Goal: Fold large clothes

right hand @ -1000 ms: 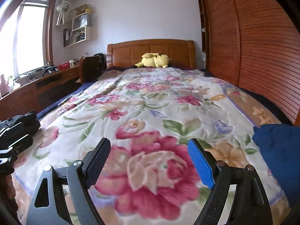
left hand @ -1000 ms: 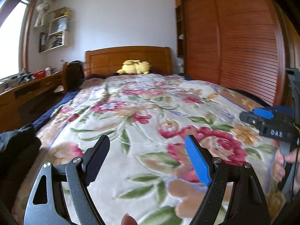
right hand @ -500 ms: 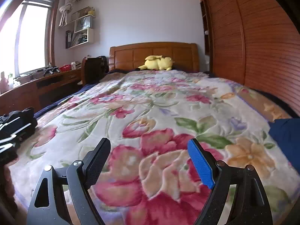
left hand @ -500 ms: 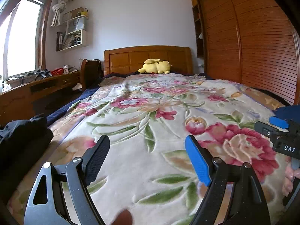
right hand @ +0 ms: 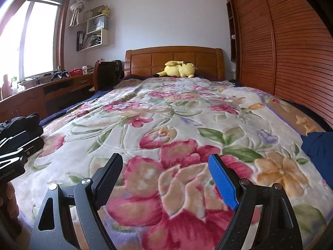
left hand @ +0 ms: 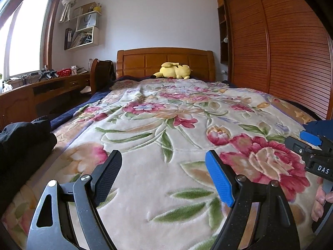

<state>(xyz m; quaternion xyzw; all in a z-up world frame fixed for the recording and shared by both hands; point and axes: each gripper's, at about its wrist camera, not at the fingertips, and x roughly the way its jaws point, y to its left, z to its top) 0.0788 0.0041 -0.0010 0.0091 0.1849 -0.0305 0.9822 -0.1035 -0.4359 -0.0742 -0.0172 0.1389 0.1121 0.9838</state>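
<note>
A dark black garment (left hand: pixel 22 139) lies bunched at the bed's left front edge; it also shows in the right wrist view (right hand: pixel 25 123). A navy blue garment (right hand: pixel 318 148) lies at the bed's right edge, and a corner of it shows in the left wrist view (left hand: pixel 320 125). My left gripper (left hand: pixel 164 166) is open and empty, low over the floral blanket (left hand: pixel 166 112). My right gripper (right hand: pixel 166 168) is open and empty over the blanket's big pink flower. The right gripper's body shows at the right edge of the left wrist view (left hand: pixel 308 152).
A yellow plush toy (left hand: pixel 174 73) lies by the wooden headboard (left hand: pixel 164 62). A wooden desk (left hand: pixel 31 98) and chair (left hand: pixel 102 75) stand left of the bed. A slatted wooden wardrobe (left hand: pixel 281 52) runs along the right. Wall shelves (left hand: pixel 83 31) hang beside the window.
Both grippers have dropped lower toward the blanket and both views have tilted up. The jaws stayed open and empty.
</note>
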